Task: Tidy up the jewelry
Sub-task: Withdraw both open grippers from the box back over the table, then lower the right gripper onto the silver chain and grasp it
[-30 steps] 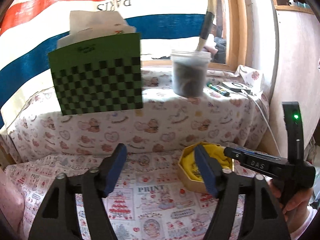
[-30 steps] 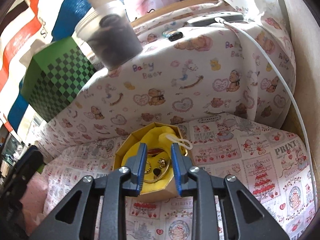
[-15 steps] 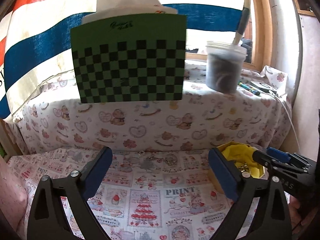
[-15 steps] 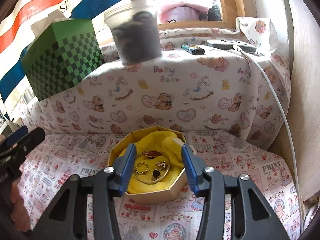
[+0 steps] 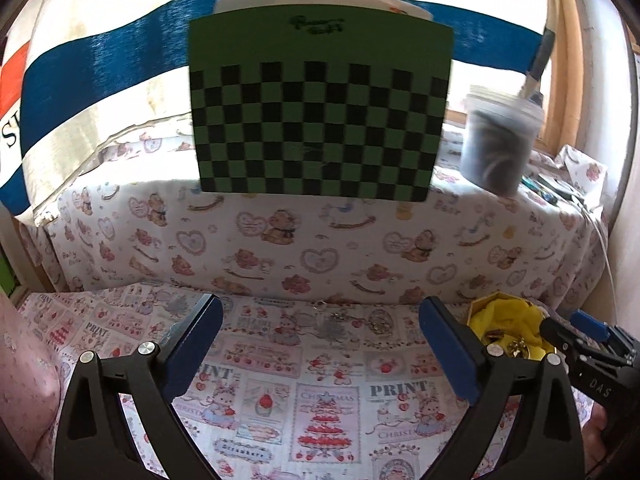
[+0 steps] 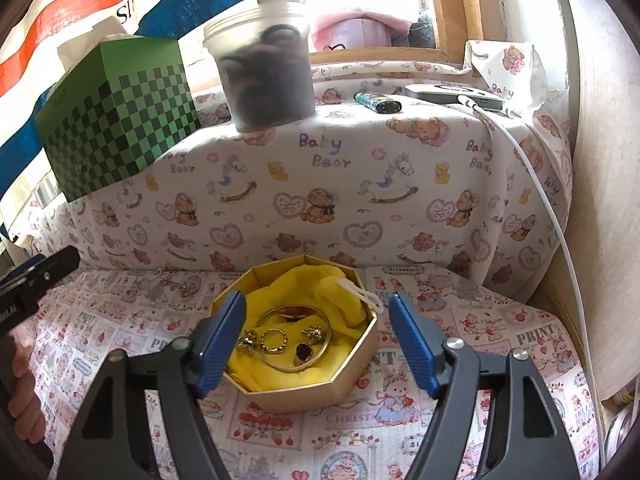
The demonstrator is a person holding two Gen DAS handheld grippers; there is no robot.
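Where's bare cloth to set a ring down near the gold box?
Free: printed cloth right of the gold box and between the left tool's fingers. Crowded: inside the box, and around the loose jewelry near the back fold.

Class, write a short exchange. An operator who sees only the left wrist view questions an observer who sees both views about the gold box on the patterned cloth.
Operator: The gold box is half hidden in my view. What is inside?
Observer: A gold bangle lies on yellow cloth, with small rings inside its loop.
Operator: Is the right hand-held gripper holding anything?
Observer: No. It is open and empty, and the box shows between its fingers.
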